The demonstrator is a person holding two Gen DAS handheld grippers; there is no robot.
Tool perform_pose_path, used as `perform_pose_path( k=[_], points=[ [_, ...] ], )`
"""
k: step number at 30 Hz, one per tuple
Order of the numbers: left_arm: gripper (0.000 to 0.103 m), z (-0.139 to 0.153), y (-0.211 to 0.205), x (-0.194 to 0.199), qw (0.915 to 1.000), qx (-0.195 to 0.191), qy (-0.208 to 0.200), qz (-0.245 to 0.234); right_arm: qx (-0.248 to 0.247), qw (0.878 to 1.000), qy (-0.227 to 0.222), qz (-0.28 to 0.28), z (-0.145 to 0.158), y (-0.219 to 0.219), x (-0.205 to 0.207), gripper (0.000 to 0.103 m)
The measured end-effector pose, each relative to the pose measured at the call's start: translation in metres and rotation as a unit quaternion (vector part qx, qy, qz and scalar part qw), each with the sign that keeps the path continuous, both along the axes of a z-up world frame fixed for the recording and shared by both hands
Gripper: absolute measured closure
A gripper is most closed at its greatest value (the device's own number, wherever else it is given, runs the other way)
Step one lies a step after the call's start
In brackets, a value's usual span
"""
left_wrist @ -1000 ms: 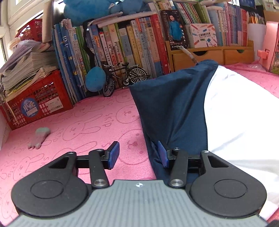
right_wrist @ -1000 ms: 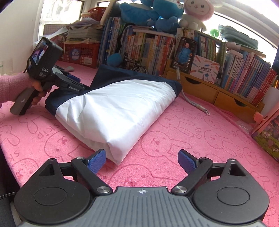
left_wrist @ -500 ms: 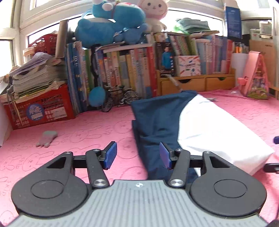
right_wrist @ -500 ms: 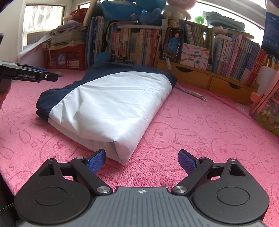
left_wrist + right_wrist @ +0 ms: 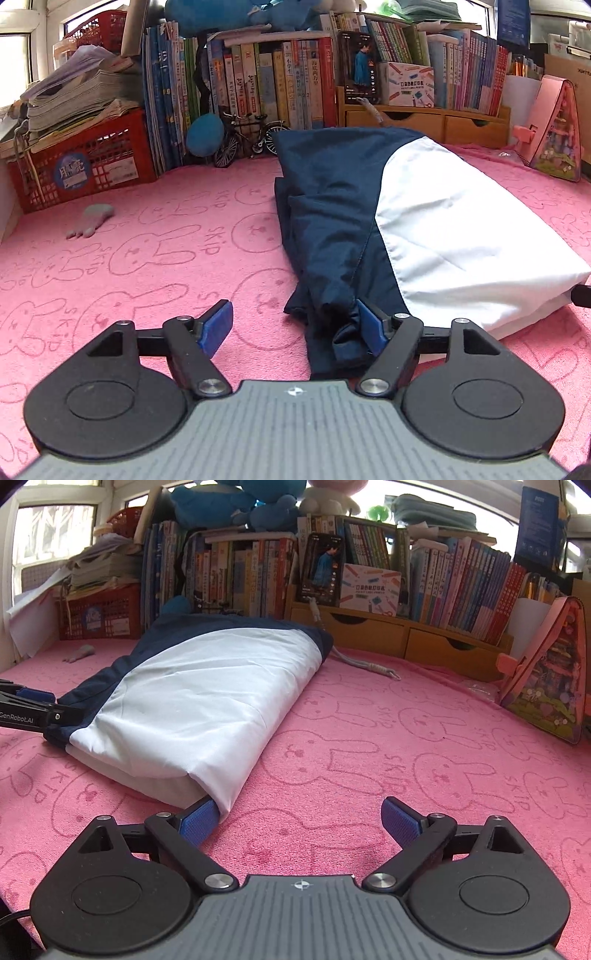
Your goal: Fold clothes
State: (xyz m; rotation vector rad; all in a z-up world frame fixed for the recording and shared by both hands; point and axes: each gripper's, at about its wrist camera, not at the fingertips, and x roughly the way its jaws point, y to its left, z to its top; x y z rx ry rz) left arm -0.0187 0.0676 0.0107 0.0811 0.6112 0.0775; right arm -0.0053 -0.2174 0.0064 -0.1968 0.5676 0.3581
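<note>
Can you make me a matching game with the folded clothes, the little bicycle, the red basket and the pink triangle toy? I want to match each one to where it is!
Things:
1. folded garment
2. toy bicycle
3. red basket
4. pink triangle toy

Places:
A. far right, standing on the pink cloth by the wooden drawers
B. far left, piled with papers
C. in the middle of the pink cloth, navy on one side and white on the other
D. at the foot of the row of books

Pairs: 1-C, 2-D, 3-B, 4-A
</note>
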Motion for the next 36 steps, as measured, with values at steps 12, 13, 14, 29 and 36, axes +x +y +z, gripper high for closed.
perform_pose_path(
  k=[12,13,14,29,36],
  points=[
    [0.035,0.021,0.002,0.006,0.9968,-0.07,-0.023,0.031,0.021,1.0,-0.017,0.005,-0.002,0.028,0.0,0.008],
    [0.035,0.016,0.003,0.009,0.997,-0.065,-0.014,0.039,0.012,1.0,-0.025,-0.004,-0.002,0.029,-0.001,0.008],
    [0.032,0.01,0.005,0.011,0.9968,-0.068,-0.004,0.041,0.001,0.999,-0.038,-0.018,-0.002,0.027,-0.002,0.008],
    [0.027,-0.009,0.012,-0.003,0.9968,-0.075,-0.005,0.027,0.026,0.999,0.013,-0.019,-0.008,0.01,0.012,0.007],
    [0.026,-0.003,0.006,-0.017,0.9972,-0.072,-0.012,0.02,0.02,0.999,0.007,0.024,-0.005,0.011,0.002,0.007]
  ],
)
